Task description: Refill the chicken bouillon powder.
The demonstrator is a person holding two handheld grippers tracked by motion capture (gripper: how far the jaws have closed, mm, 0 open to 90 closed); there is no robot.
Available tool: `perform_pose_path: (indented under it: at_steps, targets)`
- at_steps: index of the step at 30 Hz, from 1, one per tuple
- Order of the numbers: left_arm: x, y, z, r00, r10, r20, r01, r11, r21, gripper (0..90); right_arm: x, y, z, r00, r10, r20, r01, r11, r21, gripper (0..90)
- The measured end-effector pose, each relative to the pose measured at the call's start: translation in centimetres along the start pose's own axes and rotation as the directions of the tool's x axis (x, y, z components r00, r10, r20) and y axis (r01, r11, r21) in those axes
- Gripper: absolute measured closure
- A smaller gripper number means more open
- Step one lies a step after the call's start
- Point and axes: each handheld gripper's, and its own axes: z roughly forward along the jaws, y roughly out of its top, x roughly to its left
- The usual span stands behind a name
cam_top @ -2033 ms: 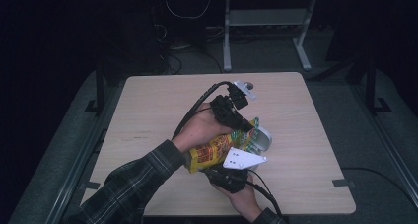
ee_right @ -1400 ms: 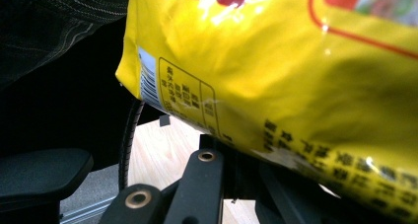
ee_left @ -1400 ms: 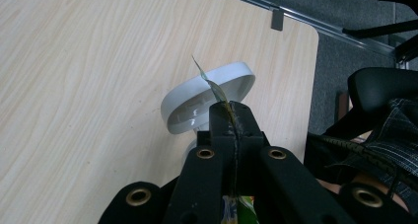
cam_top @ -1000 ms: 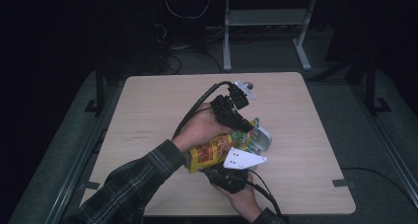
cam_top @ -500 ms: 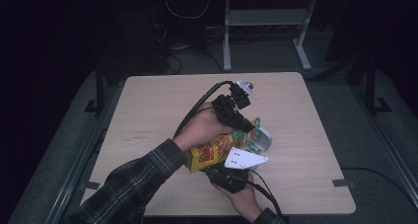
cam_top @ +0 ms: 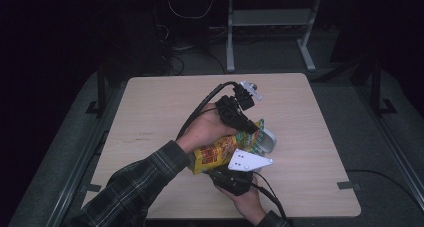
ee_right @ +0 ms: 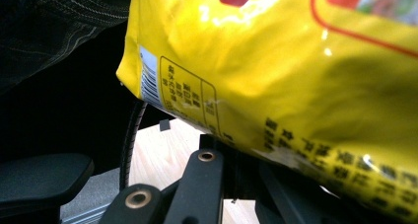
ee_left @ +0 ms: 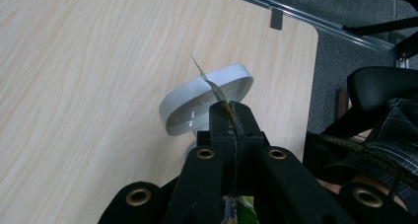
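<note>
A yellow snack bag [cam_top: 218, 154] hangs tilted above the wooden table [cam_top: 155, 112], held between both grippers. My left gripper [cam_top: 248, 123] is shut on the bag's green upper edge; in the left gripper view a thin strip of foil sticks out past the closed jaw tips [ee_left: 232, 111]. A white bowl [cam_top: 269, 142] sits just below and beyond that end, its rim [ee_left: 207, 101] close ahead of the jaws. My right gripper [cam_top: 231, 173] is shut on the bag's lower seam; the right gripper view looks up at the yellow bag [ee_right: 276, 61] right over the jaws [ee_right: 235, 152].
The person's plaid sleeve [cam_top: 135, 182] reaches in from the bottom left. Cables trail from both grippers. The table's far corner and a metal rail [ee_left: 296, 17] lie beyond the bowl. A white frame [cam_top: 270, 22] stands on the floor behind the table.
</note>
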Motion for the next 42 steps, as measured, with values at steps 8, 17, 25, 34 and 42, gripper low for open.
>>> perform_pose_path:
  at_steps: [8, 17, 25, 34, 42]
  targets:
    - [0.03, -0.09, 0.08, 1.0, -0.006, 0.0, 0.006, 1.0, -0.003, 90.0, 0.07, 0.04, 0.0, 1.0, 0.008, -0.003, -0.008, 1.0, -0.009, 90.0]
    - [0.06, -0.15, 0.1, 1.0, -0.003, 0.0, 0.003, 1.0, -0.007, 90.0, 0.0, 0.07, -0.01, 1.0, 0.003, -0.004, -0.003, 1.0, -0.009, 90.0]
    - [0.11, -0.26, 0.13, 1.0, -0.003, 0.001, 0.003, 1.0, -0.006, 90.0, 0.03, 0.02, 0.04, 0.9999, 0.01, -0.006, -0.01, 1.0, -0.001, 90.0]
    - [0.06, -0.28, 0.12, 1.0, -0.001, -0.001, 0.001, 1.0, -0.007, 90.0, 0.01, 0.03, 0.06, 1.0, 0.005, -0.005, -0.005, 1.0, -0.003, 90.0]
    - [0.08, -0.33, 0.11, 1.0, -0.003, 0.001, 0.003, 1.0, -0.006, 90.0, 0.01, 0.01, 0.03, 1.0, 0.007, -0.006, -0.007, 1.0, 0.001, 90.0]
